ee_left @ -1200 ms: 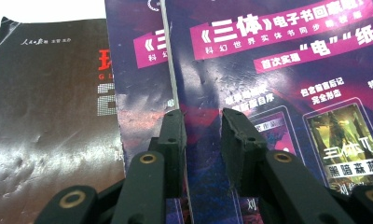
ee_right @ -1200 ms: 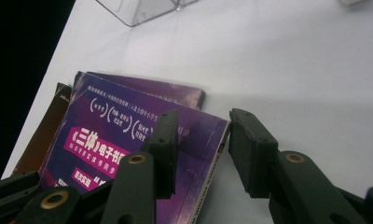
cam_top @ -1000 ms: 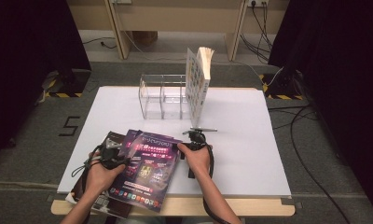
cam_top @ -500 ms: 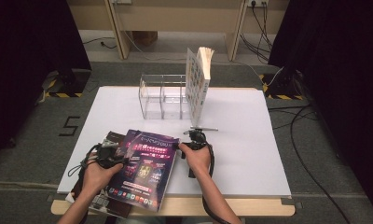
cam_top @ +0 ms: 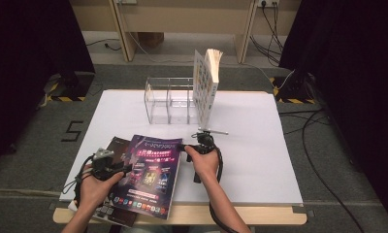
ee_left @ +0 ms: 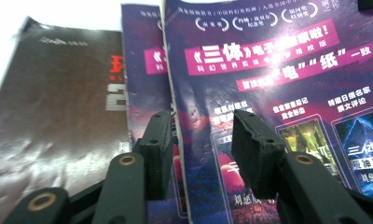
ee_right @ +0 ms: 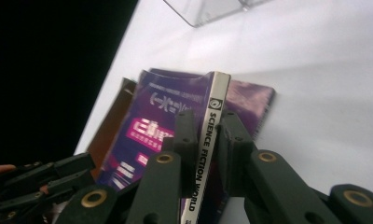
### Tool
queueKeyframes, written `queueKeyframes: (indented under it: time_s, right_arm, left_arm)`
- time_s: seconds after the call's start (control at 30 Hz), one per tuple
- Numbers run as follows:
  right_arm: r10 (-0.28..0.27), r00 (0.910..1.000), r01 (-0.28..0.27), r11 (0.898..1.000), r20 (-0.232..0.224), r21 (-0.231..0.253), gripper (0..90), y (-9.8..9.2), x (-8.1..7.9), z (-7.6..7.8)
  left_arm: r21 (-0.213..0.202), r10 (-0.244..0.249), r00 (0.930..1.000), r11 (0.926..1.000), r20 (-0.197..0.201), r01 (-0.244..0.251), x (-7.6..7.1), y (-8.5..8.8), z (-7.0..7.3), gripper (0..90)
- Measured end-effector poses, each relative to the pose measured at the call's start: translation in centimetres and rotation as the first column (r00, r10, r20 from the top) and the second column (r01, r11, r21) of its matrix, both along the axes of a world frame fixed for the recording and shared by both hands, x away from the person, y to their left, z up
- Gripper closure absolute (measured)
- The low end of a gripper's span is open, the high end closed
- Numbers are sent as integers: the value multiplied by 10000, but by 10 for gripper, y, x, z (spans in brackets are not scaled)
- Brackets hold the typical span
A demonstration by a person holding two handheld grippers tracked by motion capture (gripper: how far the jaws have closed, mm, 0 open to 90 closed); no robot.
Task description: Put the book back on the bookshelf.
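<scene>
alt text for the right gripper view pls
The right tool clamps the white spine, lettered SCIENCE FICTION WORLD, of a glossy purple magazine on a white table. A dark brown booklet lies beneath it, and a clear plastic rack stands beyond.

Bench (cam_top: pixel 260 160): right half bare white surface from the right claw (cam_top: pixel 185 147) out to the right edge, open passage. Far edge, middle: clear acrylic rack (cam_top: pixel 170 102) with an upright book (cam_top: pixel 205 85) against its right end, blocking the way across there; far left and far right corners open. Near left corner: purple magazine (cam_top: pixel 151 174) atop a dark magazine (cam_top: pixel 115 145), with the left claw (cam_top: pixel 126 168) at its left edge.
</scene>
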State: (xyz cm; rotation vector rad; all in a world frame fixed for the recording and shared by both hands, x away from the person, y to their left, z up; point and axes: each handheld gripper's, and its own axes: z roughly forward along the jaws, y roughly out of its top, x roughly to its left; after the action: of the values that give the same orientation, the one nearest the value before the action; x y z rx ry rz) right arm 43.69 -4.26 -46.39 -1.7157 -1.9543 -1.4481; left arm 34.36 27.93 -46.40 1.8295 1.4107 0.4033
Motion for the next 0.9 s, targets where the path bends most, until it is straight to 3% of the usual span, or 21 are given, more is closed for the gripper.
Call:
queueKeyframes:
  time_s: [0.17, 0.4, 0.43, 0.73, 0.77, 0.83, 0.87, 0.9]
  right_arm:
    - [-44, 9988, 40, 10000, 478, 77, 810, 3, -3, 13]
    - [-89, 9935, 84, 10000, 1134, 45, 822, 6, -7, 26]
    - [-62, 9892, 57, 10000, 1464, 38, 829, 8, -9, 33]
    - [-43, 9665, 148, 9991, 2568, -390, 836, 9, -16, 61]
    - [-132, 9582, 300, 9981, 2859, -544, 836, 7, -17, 67]
    - [-158, 9539, 355, 9976, 2997, -603, 836, 6, -18, 71]
    - [-248, 9435, 511, 9962, 3304, -712, 837, 3, -20, 77]
    - [-248, 9435, 511, 9962, 3304, -712, 837, 3, -20, 77]
  left_arm:
    - [-298, 240, 9992, 9993, 313, -231, -10, 10, 1, 541]
    - [-387, 347, 9985, 9987, 420, -331, -13, 14, 1, 526]
    - [-406, 356, 9981, 9986, 497, -336, -13, 14, 2, 525]
    - [-531, 468, 9975, 9976, 526, -440, -14, 16, 1, 524]
    - [-526, 468, 9974, 9977, 543, -439, -14, 16, 1, 524]
    - [-537, 470, 9973, 9976, 558, -441, -14, 16, 1, 524]
    - [-568, 484, 9971, 9974, 579, -451, -14, 16, 1, 524]
    - [-568, 484, 9971, 9974, 579, -451, -14, 16, 1, 524]
